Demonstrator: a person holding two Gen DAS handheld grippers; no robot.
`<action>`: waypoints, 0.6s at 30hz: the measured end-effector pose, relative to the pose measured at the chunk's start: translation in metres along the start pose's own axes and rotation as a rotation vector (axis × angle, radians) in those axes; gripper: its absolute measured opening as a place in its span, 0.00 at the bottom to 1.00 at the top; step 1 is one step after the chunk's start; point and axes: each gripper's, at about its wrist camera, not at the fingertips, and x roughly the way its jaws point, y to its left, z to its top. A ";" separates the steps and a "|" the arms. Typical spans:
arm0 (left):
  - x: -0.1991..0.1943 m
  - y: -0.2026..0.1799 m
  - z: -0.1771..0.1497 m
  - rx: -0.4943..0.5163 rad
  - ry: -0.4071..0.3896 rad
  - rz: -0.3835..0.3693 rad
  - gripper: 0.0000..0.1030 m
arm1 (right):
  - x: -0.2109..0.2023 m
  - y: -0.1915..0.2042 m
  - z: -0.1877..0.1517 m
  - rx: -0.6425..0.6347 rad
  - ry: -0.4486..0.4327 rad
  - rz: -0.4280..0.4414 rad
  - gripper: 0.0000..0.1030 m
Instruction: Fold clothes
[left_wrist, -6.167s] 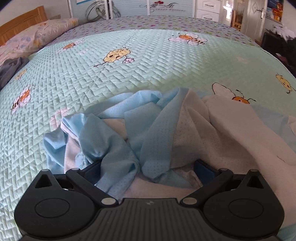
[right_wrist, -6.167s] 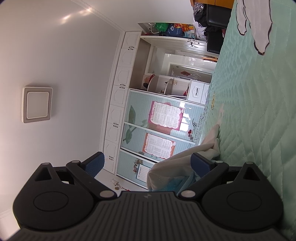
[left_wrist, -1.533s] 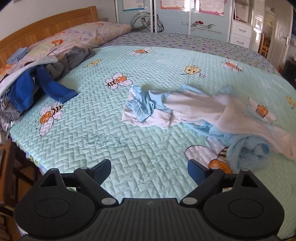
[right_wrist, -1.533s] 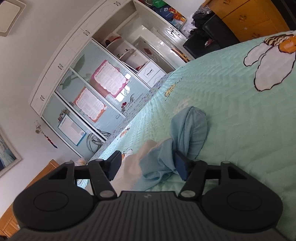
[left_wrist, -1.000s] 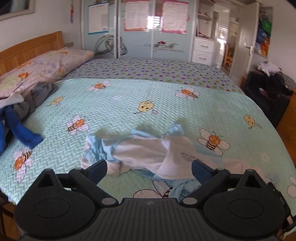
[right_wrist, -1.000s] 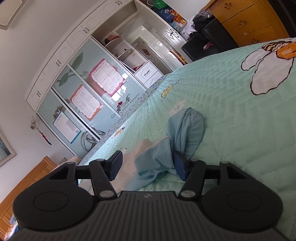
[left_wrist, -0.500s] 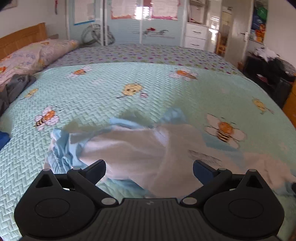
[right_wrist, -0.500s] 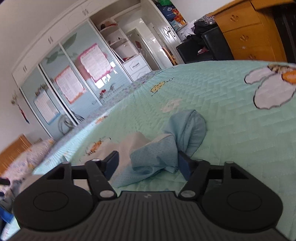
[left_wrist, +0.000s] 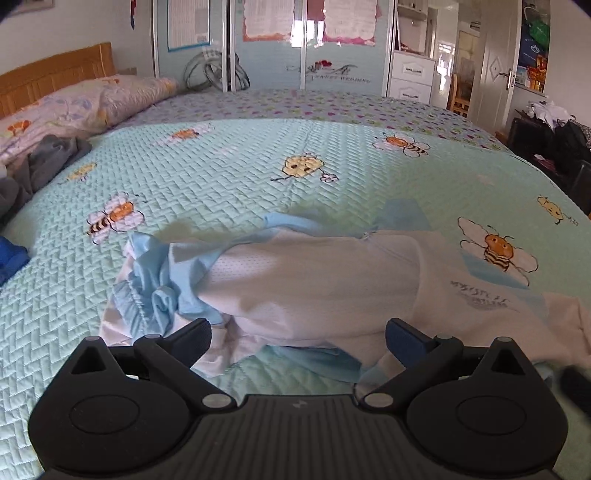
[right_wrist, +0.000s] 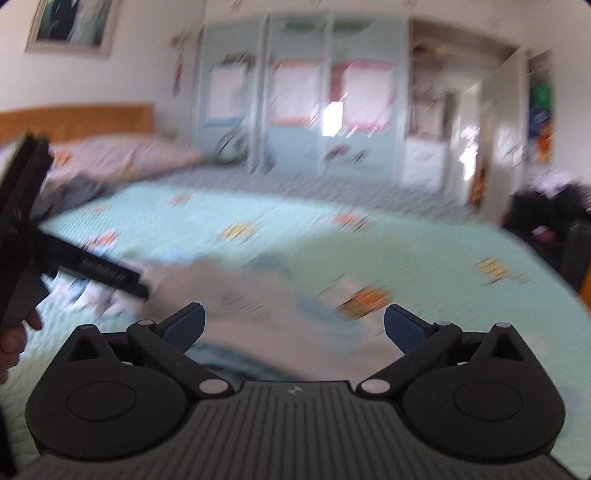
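The bed (left_wrist: 229, 177) carried the crumpled white-and-blue garment (left_wrist: 314, 280), its long axis running left to right just ahead of the left hand-held gripper (left_wrist: 298, 334), the nearer one, jaws spread, empty. The right hand-held gripper (right_wrist: 293, 325) had just been opening, nothing between its jaws.

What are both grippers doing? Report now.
Left gripper: open, holding nothing, above the crumpled white-and-light-blue mesh garment.
Right gripper: open, just been opening, holding nothing.
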 end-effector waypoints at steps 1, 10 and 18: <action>0.000 0.002 -0.004 0.004 -0.007 0.006 0.98 | 0.014 0.004 -0.001 0.023 0.044 0.013 1.00; 0.011 0.020 -0.012 -0.059 -0.001 0.019 0.99 | 0.058 0.006 -0.045 0.220 0.182 -0.008 0.65; 0.028 0.044 -0.015 -0.150 0.032 0.037 0.99 | -0.012 -0.060 0.014 0.547 -0.129 0.044 0.24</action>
